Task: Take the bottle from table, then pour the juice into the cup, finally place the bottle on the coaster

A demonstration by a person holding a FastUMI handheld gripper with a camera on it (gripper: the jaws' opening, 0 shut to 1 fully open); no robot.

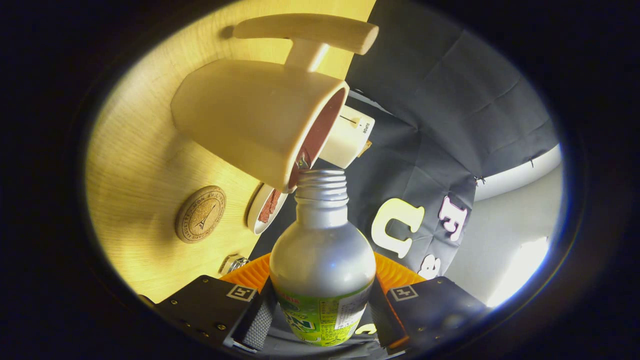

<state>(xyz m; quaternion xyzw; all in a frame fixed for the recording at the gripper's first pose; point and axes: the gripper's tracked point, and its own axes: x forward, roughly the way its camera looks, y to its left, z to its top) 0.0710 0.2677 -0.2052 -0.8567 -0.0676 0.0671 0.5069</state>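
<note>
Table, pale wood, view tilted. Coaster: round cork, flat on the wood, well apart from the fingers. Cup: cream, long handle, reddish-brown inside, its rim touching or just above the bottle mouth. Small dish beside the cup's base. Bottle: silver, uncapped, green label, threaded neck aimed into the cup. Gripper: fingers closed partway, pressing the bottle's lower body from both sides, bottle between them. White box beyond the cup.

Cloth-walled booth with light wooden table
</note>
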